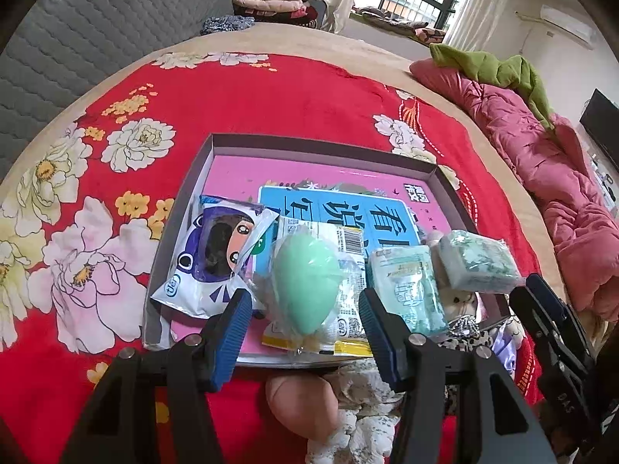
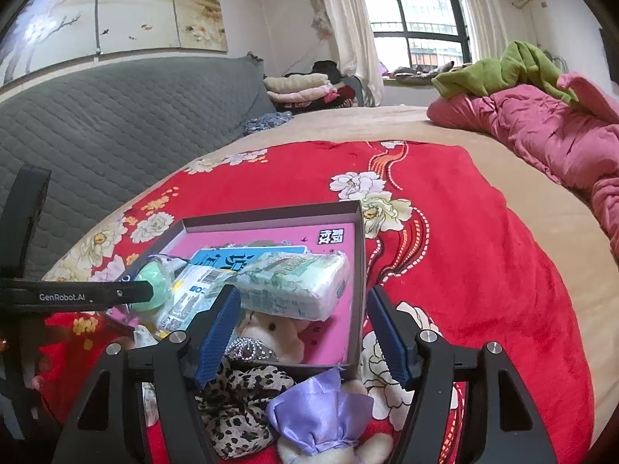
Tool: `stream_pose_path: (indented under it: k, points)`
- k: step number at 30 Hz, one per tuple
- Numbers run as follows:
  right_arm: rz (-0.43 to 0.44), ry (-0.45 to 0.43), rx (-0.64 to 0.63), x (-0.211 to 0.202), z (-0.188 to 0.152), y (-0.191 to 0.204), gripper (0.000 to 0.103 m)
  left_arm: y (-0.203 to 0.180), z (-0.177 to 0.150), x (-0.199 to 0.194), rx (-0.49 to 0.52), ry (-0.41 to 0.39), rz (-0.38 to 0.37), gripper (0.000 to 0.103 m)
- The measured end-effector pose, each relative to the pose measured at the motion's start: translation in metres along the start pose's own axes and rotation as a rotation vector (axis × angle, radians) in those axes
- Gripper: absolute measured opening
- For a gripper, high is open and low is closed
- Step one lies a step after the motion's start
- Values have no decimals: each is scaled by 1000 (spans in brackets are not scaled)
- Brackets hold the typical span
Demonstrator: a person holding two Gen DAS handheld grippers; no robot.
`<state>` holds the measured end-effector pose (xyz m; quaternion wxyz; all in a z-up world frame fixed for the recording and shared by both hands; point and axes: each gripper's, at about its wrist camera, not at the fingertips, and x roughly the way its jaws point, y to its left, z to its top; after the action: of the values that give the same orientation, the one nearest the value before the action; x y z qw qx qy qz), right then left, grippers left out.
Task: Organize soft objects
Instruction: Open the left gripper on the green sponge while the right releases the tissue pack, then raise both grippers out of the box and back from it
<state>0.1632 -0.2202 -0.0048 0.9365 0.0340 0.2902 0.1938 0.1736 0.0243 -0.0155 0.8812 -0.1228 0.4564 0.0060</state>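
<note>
Roughly: box (image 1: 216,143) 1 | tissue packs (image 1: 479,263) 2 | egg (image 1: 305,290) 1 | plush toys (image 2: 271,332) maybe 2

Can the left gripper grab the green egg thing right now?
Probably yes. The left gripper is open, and the green egg lies on top in the box right between its fingers with nothing over it.

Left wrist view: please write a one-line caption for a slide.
Open left gripper above a bagged green egg-shaped sponge in a shallow box on a red floral blanket.
</note>
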Motion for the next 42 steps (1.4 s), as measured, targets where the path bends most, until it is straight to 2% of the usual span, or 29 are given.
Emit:
stream_pose_path:
  k: [15, 20, 42]
  points:
    - [-26, -51, -49, -15, 1, 6, 75, -2, -2, -19, 0, -42, 8, 63]
    - [-40, -61, -57, -18, 0, 5, 75, -5, -3, -26, 28, -61, 27, 70]
    - [-98, -101, -34, -58, -1, 5, 76, -8, -18, -50, 15, -71, -6, 70]
